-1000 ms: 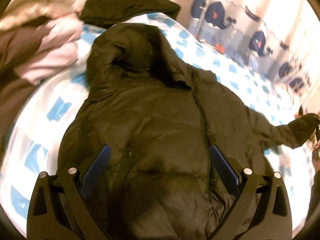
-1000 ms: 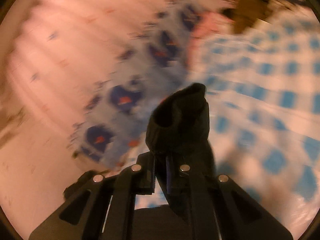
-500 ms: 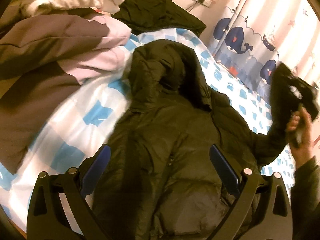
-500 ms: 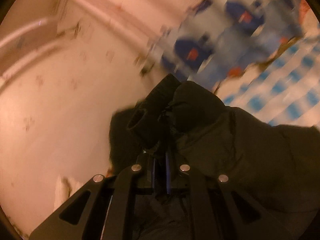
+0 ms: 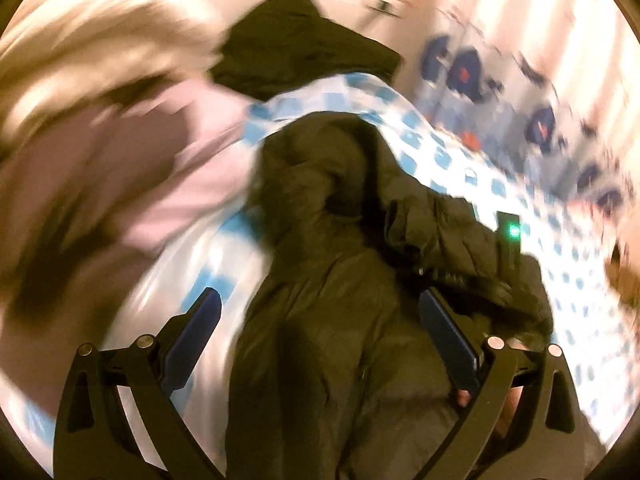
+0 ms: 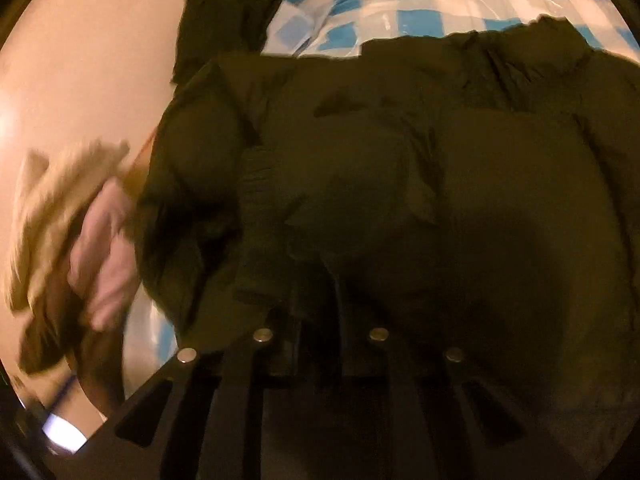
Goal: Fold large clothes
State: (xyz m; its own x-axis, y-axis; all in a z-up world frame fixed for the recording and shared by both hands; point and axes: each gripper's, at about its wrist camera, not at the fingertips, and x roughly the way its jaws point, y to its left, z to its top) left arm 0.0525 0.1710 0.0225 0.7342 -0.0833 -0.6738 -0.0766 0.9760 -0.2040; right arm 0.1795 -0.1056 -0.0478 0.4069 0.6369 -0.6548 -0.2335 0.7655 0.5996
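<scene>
A dark olive hooded puffer jacket (image 5: 332, 288) lies on a blue-and-white checked bed cover (image 5: 440, 152), hood towards the far end. My left gripper (image 5: 320, 332) is open and empty, hovering above the jacket's body. My right gripper (image 6: 318, 304) is shut on the jacket's right sleeve cuff (image 6: 264, 184) and holds it over the jacket's chest; the sleeve (image 5: 448, 236) lies folded across the body. The right gripper with its green light (image 5: 512, 236) shows in the left wrist view.
A pile of pink, brown and cream clothes (image 5: 100, 152) lies at the left of the bed. Another dark garment (image 5: 296, 44) sits beyond the hood. A whale-print curtain (image 5: 520, 88) hangs at the right.
My right gripper has carried the sleeve cuff from out at the right side, up and over onto the jacket's chest. My left gripper stays open above the jacket.
</scene>
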